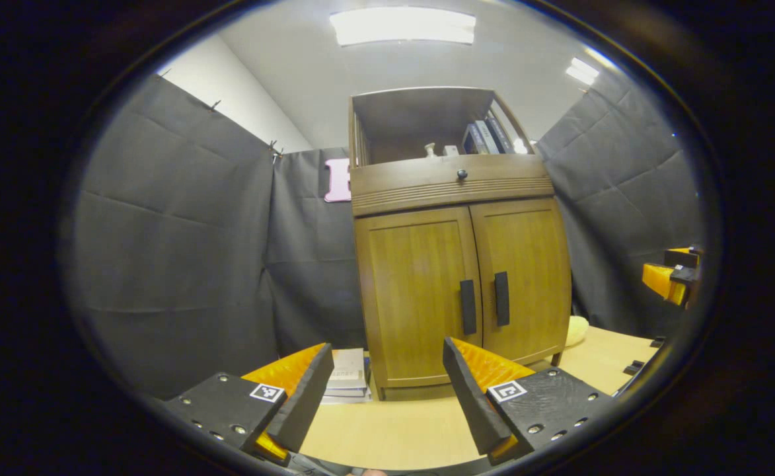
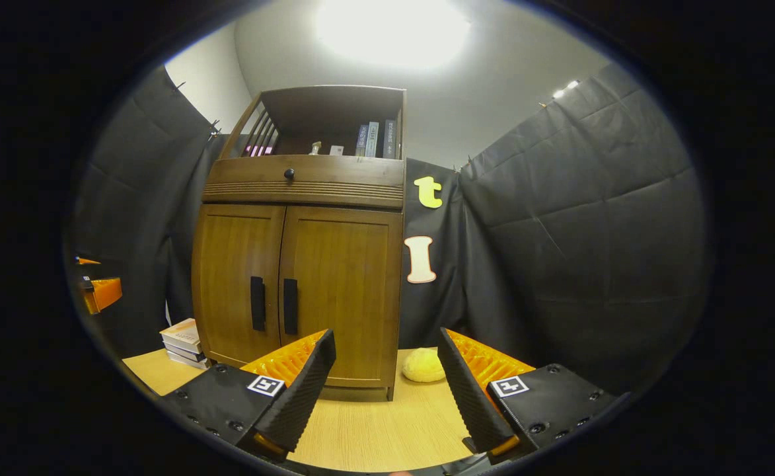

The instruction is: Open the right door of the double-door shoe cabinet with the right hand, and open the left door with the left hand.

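My left gripper (image 1: 387, 380) is held with its two fingers wide apart and nothing between them, low above the wooden table (image 1: 387, 430). In the left gripper view, the shoe cabinet (image 1: 456, 231) stands on this table in front of me, well apart from the fingers. Its left door (image 1: 417, 291) and its right door (image 1: 522, 277) are both closed, and the two dark vertical handles (image 1: 468, 306) are just beside each other at the middle seam. My right gripper (image 2: 387, 380) is also spread open and holds nothing; in the right gripper view the same cabinet is a little to the left of it, with the doors shut and not touched by either finger. Above the doors there is a drawer (image 1: 452, 182) with a small round knob, and above this an open shelf with some books (image 1: 486, 137) standing in it. A stack of books (image 1: 347, 378) lies on the table beside the left foot of the cabinet. A soft yellow object (image 2: 424, 365) lies on the table near the right corner of the cabinet. At the right edge of the left gripper view, I see a part of my other gripper in the air.
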